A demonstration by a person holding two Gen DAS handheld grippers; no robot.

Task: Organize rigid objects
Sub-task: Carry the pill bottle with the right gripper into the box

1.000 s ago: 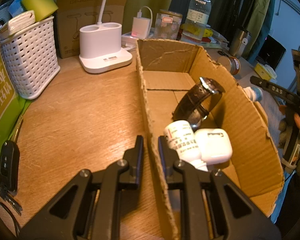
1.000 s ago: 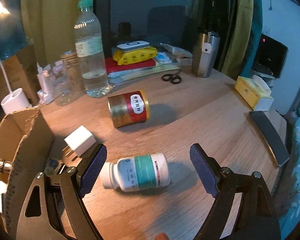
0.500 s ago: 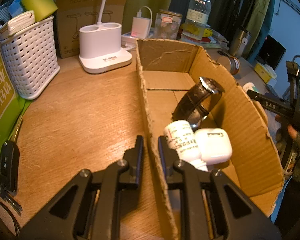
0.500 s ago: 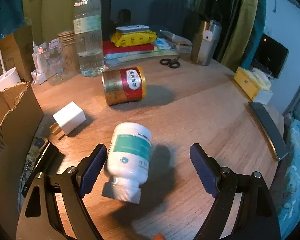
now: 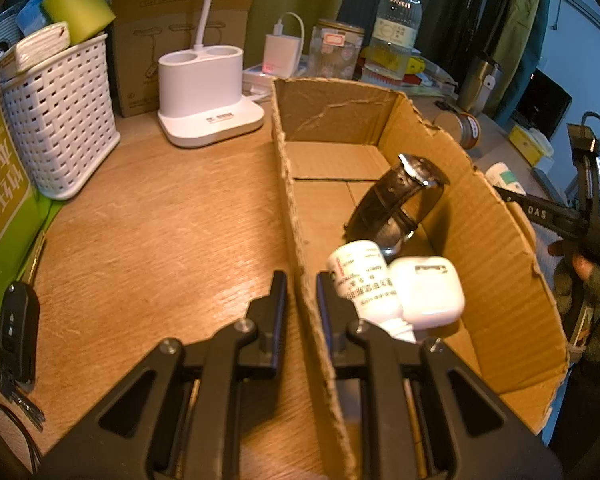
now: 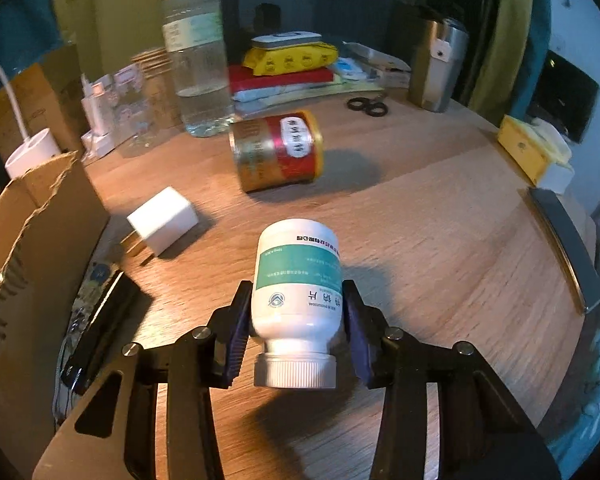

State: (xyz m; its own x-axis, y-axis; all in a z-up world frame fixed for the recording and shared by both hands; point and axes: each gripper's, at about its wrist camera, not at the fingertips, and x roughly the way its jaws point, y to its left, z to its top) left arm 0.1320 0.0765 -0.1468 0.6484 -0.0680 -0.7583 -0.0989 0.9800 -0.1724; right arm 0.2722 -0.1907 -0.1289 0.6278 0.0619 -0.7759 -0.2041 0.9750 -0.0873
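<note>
Wooden tabletop, bare stretch beyond white pill bottle, cardboard box leftward.

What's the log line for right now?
left gripper: shut on box wall | right gripper: closing on pill bottle

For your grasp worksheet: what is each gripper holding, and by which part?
Right gripper, closing: white pill bottle, lower body near its cap. Left gripper: cardboard box, by its near side wall.

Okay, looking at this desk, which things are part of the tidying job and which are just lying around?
Job:
cardboard box, wall clamped by left gripper
pill bottle, right gripper closing on it
watch
earbud case
white charger
red tin

Lying about:
water bottle
scissors
white basket
lamp base
</note>
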